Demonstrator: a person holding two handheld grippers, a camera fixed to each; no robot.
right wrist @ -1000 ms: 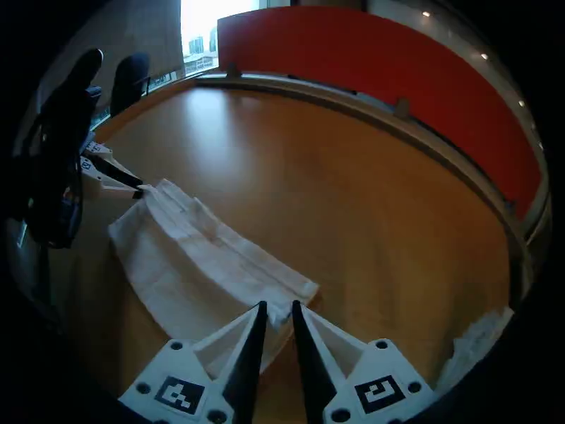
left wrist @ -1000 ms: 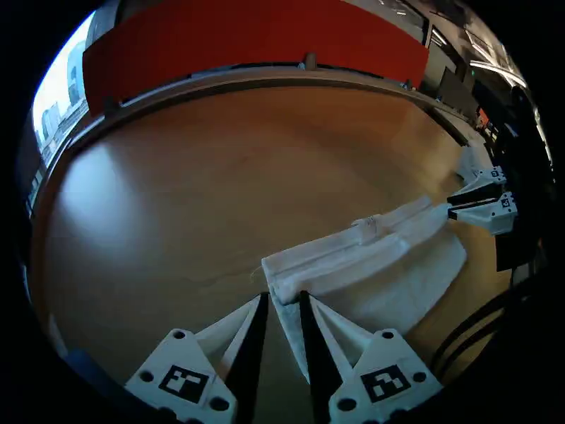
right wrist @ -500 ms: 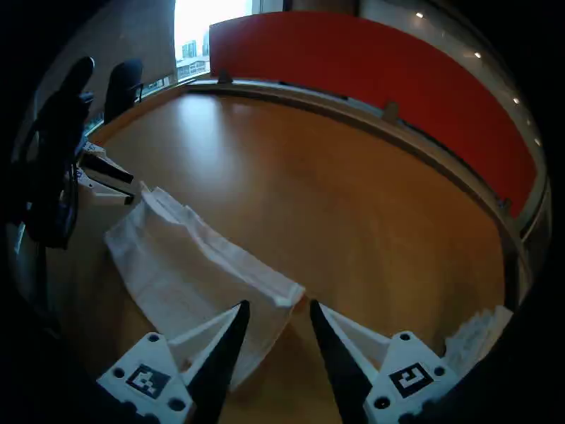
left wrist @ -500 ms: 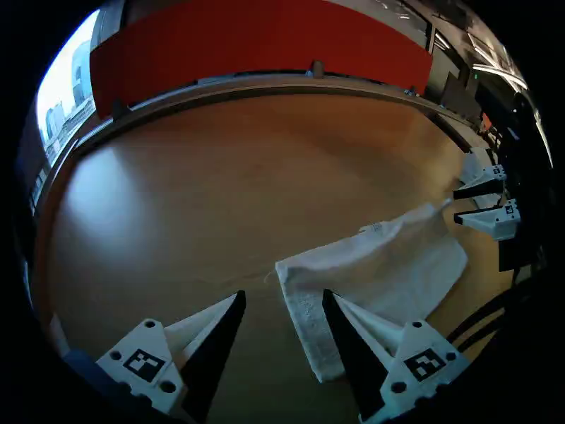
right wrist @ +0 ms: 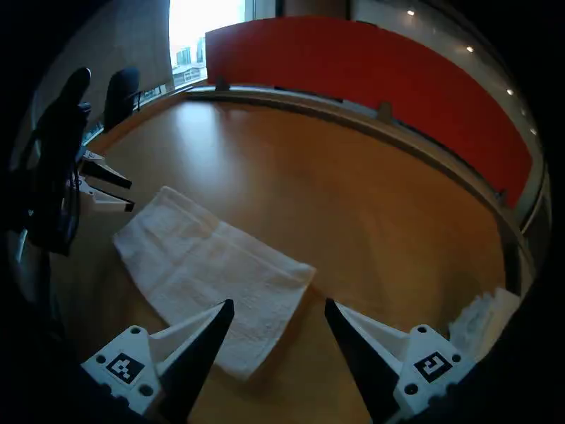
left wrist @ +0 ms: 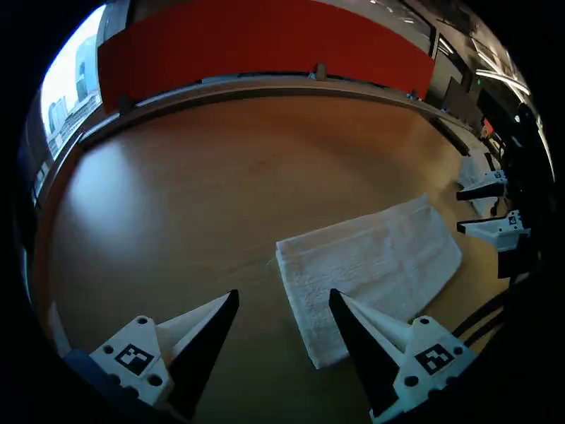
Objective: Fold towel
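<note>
Clearly both tools are let go. The left hand-held gripper (left wrist: 282, 293) has its fingers spread wide with nothing between them, and so does the right hand-held gripper (right wrist: 279, 302). The towel (left wrist: 367, 261) lies flat on the tabletop (left wrist: 212, 177) as a folded white oblong, nearer the front edge than the back edge where the red panel (left wrist: 268, 42) runs. One short end sits just before the left fingers and the other just before the right ones.

I judge the chief risk to be a pinch that takes only the top layer. The stacked edges lie close together, so a shallow grasp could peel the fold open instead of lifting both layers. If the two ends are gripped at unmatched spots, the next fold would come out skewed. The wood looks smooth, so a finger that drags across the cloth may slide or bunch the whole towel. In the left gripper view one finger overlaps the towel's near edge; I cannot tell whether it touches. A second white cloth (right wrist: 487, 318) lies near the tabletop's right edge, apart from the towel, and a wide sweep could catch it.

No brand, label or readable writing shows. The only print is the black-and-white square markers (left wrist: 134, 357) on the fingers.
</note>
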